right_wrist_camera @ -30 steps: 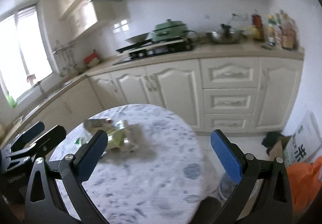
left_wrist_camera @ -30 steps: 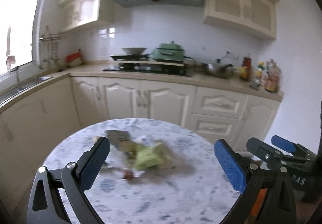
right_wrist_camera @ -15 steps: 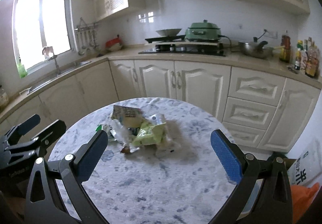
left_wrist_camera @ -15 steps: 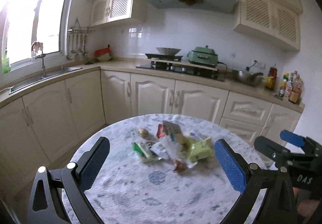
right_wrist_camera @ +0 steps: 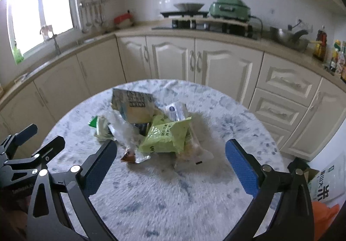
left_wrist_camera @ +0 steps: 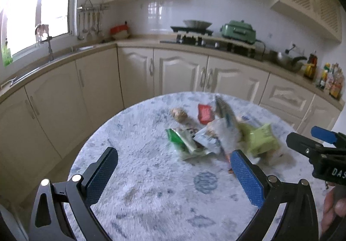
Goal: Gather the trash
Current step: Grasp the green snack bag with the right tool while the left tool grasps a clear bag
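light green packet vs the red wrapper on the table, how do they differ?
The light green packet is puffy, far larger and printed with dark text; the red wrapper is small, flat and shows no readable print. The green packet sits in the heap, overlapping other wrappers; the red one lies at the heap's far edge. Both rest on the round marble table, ungripped.

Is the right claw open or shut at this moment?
Open. In the right wrist view the right claw has its blue pads far apart, with nothing between them, above the round marble-patterned table.
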